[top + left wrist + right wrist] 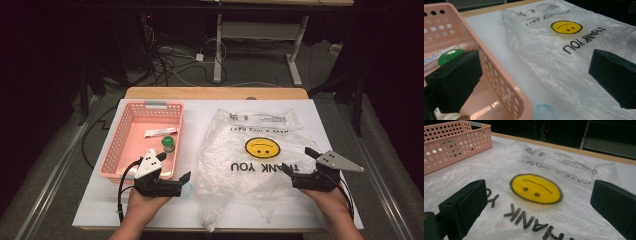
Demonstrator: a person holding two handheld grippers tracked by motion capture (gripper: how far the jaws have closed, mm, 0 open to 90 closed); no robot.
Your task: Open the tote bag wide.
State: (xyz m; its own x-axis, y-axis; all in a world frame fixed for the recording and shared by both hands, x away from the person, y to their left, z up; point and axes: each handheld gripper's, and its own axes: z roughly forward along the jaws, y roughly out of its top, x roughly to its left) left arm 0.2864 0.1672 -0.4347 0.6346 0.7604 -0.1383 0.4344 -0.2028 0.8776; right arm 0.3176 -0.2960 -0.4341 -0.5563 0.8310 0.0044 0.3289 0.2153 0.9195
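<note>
My left gripper [186, 176] gapes wide between pink basket [116, 145] rim and plastic bag [250, 165] edge; right gripper [299, 159], jaws apart, hovers at centre-right over the bag.

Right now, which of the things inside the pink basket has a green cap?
The small bottle standing upright near the basket's right wall; the flat white tube lying beyond it has no green cap.
</note>
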